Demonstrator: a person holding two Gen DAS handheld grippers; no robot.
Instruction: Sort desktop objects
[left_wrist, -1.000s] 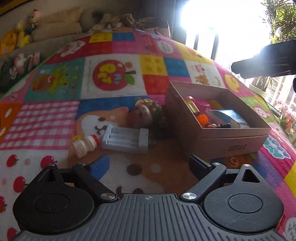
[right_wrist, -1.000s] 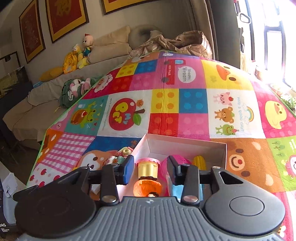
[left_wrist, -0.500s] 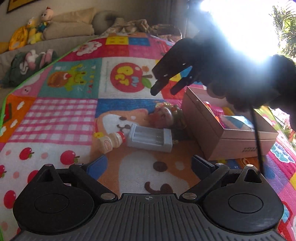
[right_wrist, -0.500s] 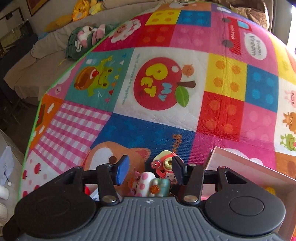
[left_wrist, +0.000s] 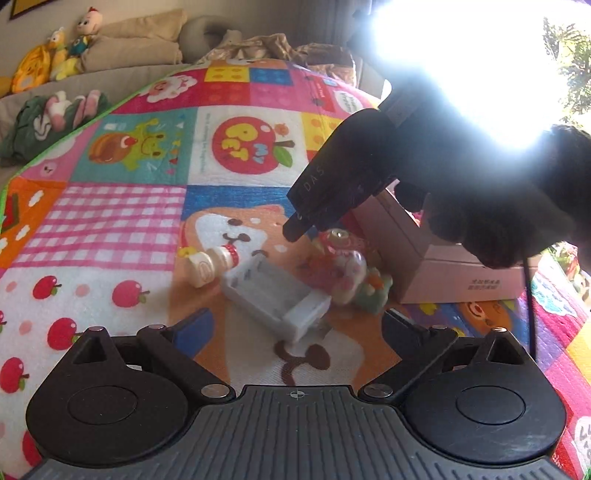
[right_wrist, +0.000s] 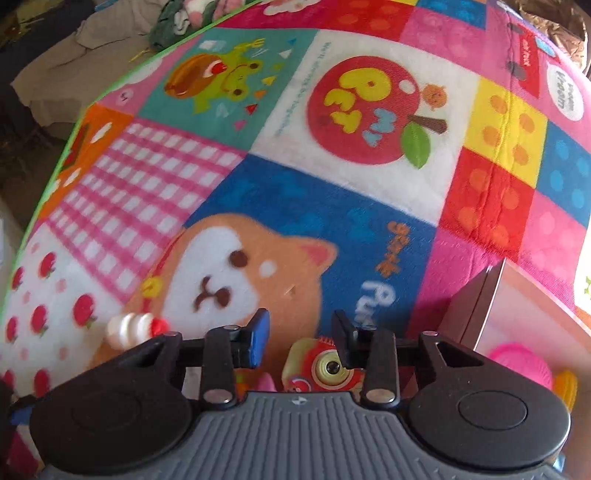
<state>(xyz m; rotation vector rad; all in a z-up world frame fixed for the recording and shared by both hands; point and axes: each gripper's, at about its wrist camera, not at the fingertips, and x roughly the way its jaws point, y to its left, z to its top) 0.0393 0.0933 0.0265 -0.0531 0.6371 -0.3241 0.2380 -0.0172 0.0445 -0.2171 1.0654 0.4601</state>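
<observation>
On the patchwork mat (left_wrist: 122, 218) lie a white battery case (left_wrist: 275, 299), a small bottle with a red cap (left_wrist: 210, 264) and a cluster of little toys (left_wrist: 347, 280). A red and cream toy camera (right_wrist: 328, 369) tops the cluster. My right gripper (right_wrist: 299, 332) points steeply down over it, its jaws closing narrowly around the toy camera, the right finger (right_wrist: 345, 339) against it. In the left wrist view the right gripper (left_wrist: 314, 221) reaches in dark against the glare. My left gripper (left_wrist: 297, 323) hangs open just short of the battery case, holding nothing.
A pink cardboard box (left_wrist: 443, 273) with toys inside stands right of the cluster; its corner (right_wrist: 480, 306) is close to my right fingers. A sofa with plush toys (left_wrist: 55, 55) runs along the far edge. Window glare whitens the upper right.
My right gripper left the box, swung left and down onto the toy cluster, widened, then narrowed around the toy camera. The battery case turned and the toys shifted. The left gripper stayed about where it was.
</observation>
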